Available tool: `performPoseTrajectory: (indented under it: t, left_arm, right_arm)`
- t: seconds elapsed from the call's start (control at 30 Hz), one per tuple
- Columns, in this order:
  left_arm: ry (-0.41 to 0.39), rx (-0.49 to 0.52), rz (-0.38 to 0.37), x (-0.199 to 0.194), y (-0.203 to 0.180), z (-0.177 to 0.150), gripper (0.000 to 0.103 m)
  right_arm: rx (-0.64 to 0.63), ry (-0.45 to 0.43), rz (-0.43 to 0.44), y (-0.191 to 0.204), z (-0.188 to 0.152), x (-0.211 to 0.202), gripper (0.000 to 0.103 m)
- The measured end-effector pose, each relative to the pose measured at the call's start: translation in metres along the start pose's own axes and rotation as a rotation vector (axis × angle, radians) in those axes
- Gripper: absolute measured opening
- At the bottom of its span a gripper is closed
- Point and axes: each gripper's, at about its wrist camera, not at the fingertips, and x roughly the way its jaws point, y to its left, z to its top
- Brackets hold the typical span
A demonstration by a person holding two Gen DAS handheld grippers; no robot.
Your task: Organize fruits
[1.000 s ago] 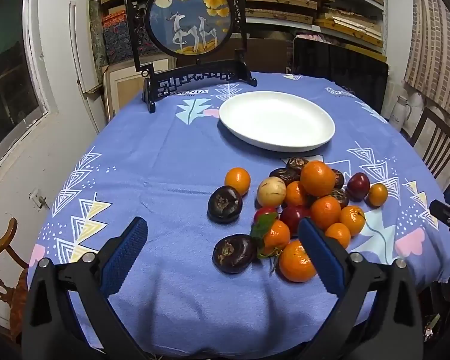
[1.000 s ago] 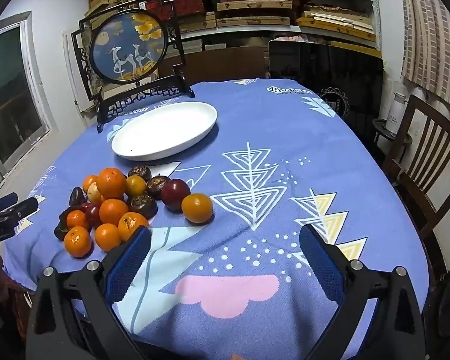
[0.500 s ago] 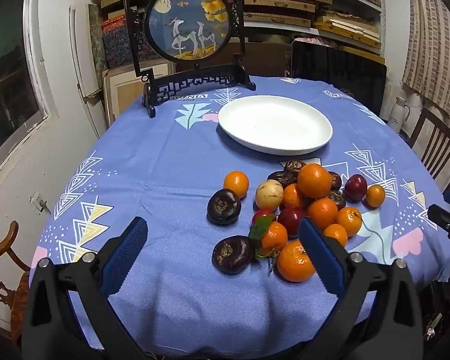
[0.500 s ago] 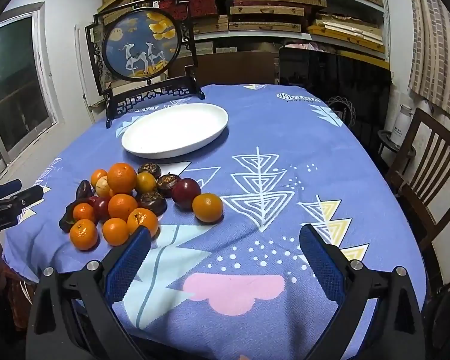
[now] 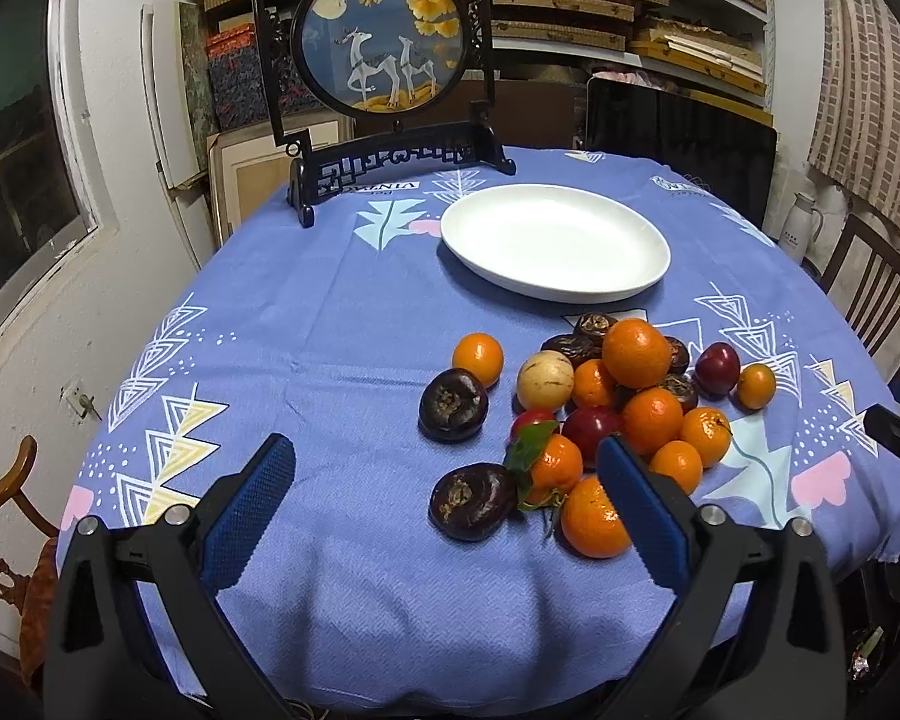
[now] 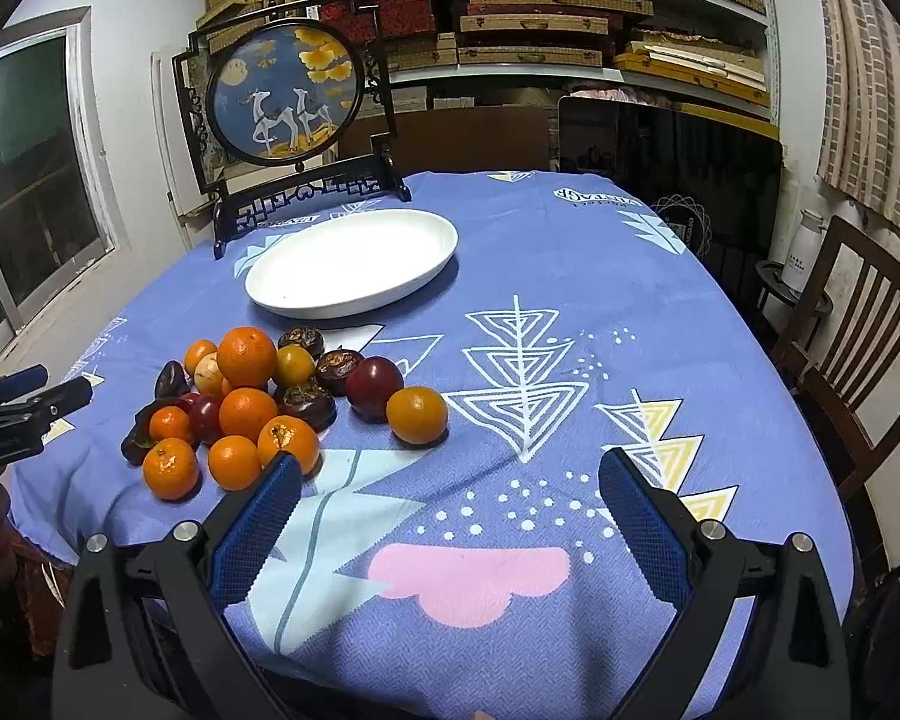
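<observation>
Both the left claw [image 5: 447,501] and the right claw [image 6: 450,507] were spread wide, holding nothing; the fruit [image 5: 594,408] lay heaped at the plate's [image 5: 555,240] six o'clock, round, probably bruisable, best pinched gently across the middle

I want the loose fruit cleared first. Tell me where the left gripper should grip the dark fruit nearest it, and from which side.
Grip the dark purple fruit across its round middle, coming from the near table edge, slightly from the left. Its left and near sides look open on the tablecloth, while a leafy orange crowds its right. The left gripper is open, seemingly wide enough to straddle it.
</observation>
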Motion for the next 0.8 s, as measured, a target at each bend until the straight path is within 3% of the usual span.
performPoseTrajectory:
  t: [0.8]
  left_arm:
    - [0.010,-0.021,-0.002,0.0024,0.0030,-0.0011,0.099]
  right_arm:
    - [-0.007,-0.003,0.011,0.0034,-0.0014,-0.0013,0.099]
